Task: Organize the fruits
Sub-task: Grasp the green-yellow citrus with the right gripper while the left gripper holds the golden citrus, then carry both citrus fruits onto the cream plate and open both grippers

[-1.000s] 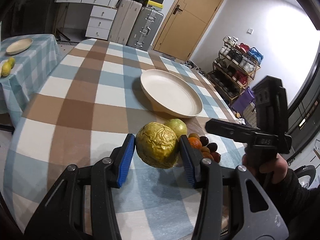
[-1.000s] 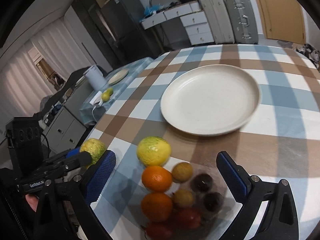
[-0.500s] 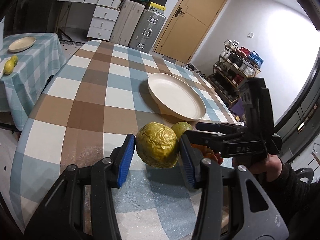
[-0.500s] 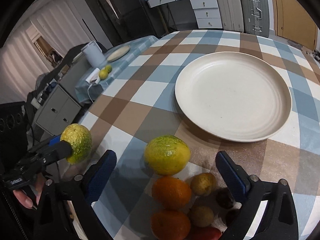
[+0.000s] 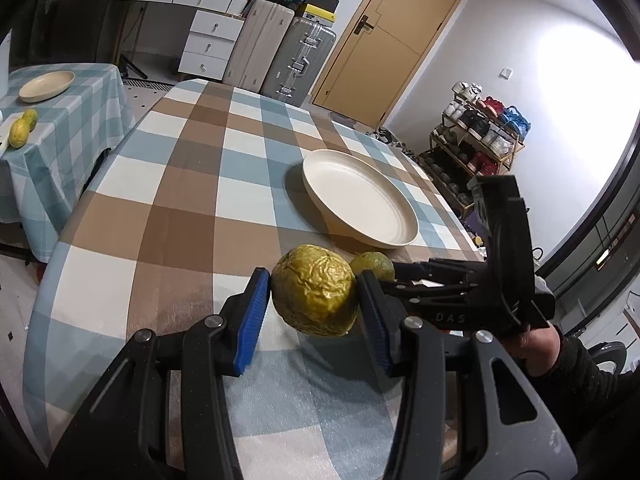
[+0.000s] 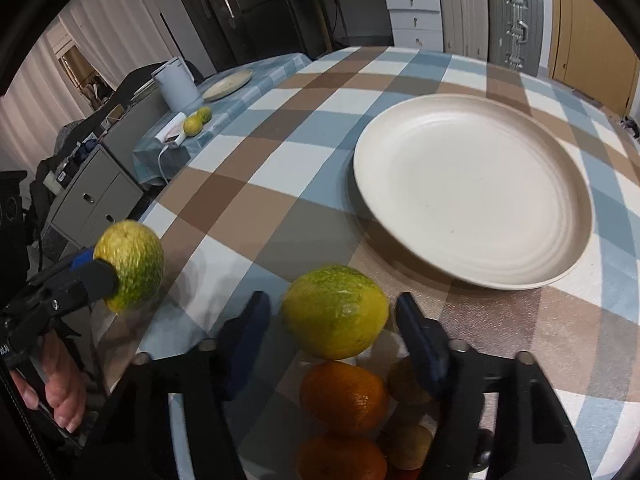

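My left gripper is shut on a wrinkled yellow-green fruit and holds it above the checked table; the fruit also shows in the right wrist view. My right gripper is open, its jaws on either side of a second yellow-green fruit that rests on the table. That fruit peeks out behind the held one in the left wrist view. Two oranges and several small fruits lie under the right gripper. A cream plate stands empty beyond; it also shows in the left wrist view.
A side table at the left carries a small plate, two limes and a white kettle. Suitcases, drawers and a door stand at the far end. A shoe rack is at the right.
My right gripper has moved forward and down around the second yellow-green fruit, and its jaws have narrowed. My left gripper has risen a little with its fruit.
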The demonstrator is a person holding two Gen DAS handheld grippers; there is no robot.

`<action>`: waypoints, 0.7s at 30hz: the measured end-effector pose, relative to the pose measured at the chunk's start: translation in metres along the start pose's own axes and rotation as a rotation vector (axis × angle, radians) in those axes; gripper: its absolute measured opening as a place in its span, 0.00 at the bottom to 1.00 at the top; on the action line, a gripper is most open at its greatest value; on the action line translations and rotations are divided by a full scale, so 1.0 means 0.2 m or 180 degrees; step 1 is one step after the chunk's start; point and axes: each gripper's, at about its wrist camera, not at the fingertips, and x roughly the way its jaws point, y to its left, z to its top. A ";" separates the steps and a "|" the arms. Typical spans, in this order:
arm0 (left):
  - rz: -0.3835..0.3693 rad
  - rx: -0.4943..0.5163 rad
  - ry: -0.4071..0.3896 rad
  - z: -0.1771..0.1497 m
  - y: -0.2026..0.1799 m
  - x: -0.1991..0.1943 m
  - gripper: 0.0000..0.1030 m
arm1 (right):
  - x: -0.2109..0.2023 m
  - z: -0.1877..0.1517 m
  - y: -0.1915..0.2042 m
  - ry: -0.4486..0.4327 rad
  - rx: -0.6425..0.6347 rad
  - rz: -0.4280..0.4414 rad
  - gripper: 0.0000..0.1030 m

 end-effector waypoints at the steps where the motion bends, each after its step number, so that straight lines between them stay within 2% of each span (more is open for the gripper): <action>1: 0.0002 -0.0009 0.0010 0.01 0.00 0.01 0.41 | 0.01 0.00 0.00 0.0014 0.0011 -0.0012 0.54; 6: 0.0028 -0.0026 0.0043 0.05 -0.02 0.06 0.41 | -0.01 -0.01 -0.05 -0.0051 0.0168 0.0160 0.54; 13: 0.0028 0.0046 0.0076 0.18 -0.10 0.19 0.41 | -0.20 0.00 -0.17 -0.0458 0.0441 0.0500 0.54; 21: -0.0055 0.0213 0.0137 0.45 -0.24 0.45 0.41 | -0.43 0.09 -0.33 -0.0804 0.0435 0.0468 0.54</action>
